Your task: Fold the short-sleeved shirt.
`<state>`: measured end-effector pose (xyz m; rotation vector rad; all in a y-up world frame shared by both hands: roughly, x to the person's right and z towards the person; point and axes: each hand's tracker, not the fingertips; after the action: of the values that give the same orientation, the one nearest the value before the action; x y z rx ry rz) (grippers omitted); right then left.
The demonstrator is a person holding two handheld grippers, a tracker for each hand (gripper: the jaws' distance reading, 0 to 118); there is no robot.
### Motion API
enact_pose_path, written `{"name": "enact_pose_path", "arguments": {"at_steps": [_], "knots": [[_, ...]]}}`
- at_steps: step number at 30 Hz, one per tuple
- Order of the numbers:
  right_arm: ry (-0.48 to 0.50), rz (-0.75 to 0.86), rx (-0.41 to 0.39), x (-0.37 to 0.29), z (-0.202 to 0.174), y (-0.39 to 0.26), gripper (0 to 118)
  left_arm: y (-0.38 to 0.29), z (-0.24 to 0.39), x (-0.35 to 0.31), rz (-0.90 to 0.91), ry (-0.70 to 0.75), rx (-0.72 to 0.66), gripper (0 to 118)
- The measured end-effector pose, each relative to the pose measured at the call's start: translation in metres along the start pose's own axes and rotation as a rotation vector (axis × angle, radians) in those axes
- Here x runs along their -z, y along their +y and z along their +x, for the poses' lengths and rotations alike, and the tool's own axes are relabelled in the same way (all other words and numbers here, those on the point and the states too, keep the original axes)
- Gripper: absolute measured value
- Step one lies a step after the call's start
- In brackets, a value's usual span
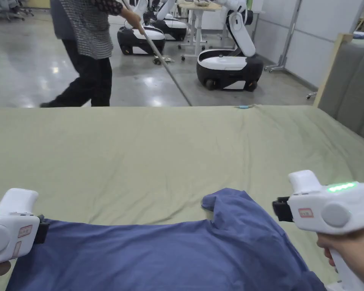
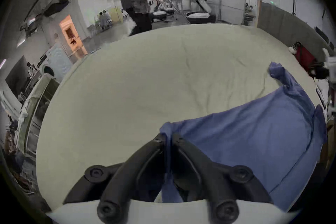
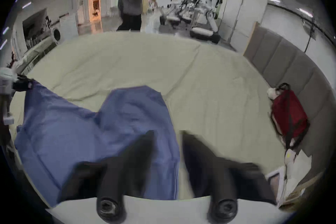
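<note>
A blue short-sleeved shirt (image 1: 158,254) lies spread along the near edge of a pale green bed sheet (image 1: 158,151), one sleeve (image 1: 223,201) sticking up toward the far side. My left gripper (image 2: 168,138) is shut on the shirt's (image 2: 245,146) left corner, with blue cloth pinched between its jaws. In the head view that gripper (image 1: 41,232) sits at the shirt's left end. My right gripper (image 3: 168,135) is open, its jaws apart above the shirt's (image 3: 91,129) right edge. From the head view this gripper (image 1: 281,210) hovers just right of the sleeve.
A grey padded headboard (image 1: 352,91) borders the bed on the right, with a red bag (image 3: 289,113) lying against it. Beyond the bed, a person (image 1: 86,49) sweeps the floor with a long pole. White wheeled robots (image 1: 230,64) stand farther back.
</note>
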<state>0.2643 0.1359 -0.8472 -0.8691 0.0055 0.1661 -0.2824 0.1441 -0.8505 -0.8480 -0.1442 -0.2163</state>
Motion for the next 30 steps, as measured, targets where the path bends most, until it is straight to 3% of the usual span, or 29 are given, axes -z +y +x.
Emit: {"name": "enact_pose_path", "arguments": {"at_steps": [1,7,12,13,15,19,25,30], "knots": [[0.021,-0.057,0.008,0.018,0.002,0.006,96,0.001,-0.003,0.003,0.002,-0.004,0.000,5],[0.018,-0.193,-0.008,0.088,0.002,0.013,96,0.000,-0.008,0.014,-0.009,0.003,0.007,5],[0.002,-0.247,0.110,0.086,0.001,0.002,94,0.001,-0.011,0.022,-0.020,0.013,0.011,5],[0.064,-0.236,0.123,0.084,-0.001,0.001,79,0.001,-0.010,0.023,-0.021,0.013,0.009,5],[-0.005,-0.223,0.040,0.081,-0.010,0.001,69,0.001,-0.010,0.029,-0.030,0.012,0.004,5],[-0.022,-0.250,-0.020,0.074,-0.023,0.005,6,-0.001,-0.010,0.038,-0.058,0.032,-0.003,5],[0.012,-0.165,-0.003,0.029,-0.012,0.012,5,-0.004,-0.013,0.013,-0.046,0.035,-0.031,5],[0.054,-0.044,-0.040,-0.060,-0.004,0.022,5,-0.004,-0.014,-0.044,0.023,0.033,-0.017,5]]}}
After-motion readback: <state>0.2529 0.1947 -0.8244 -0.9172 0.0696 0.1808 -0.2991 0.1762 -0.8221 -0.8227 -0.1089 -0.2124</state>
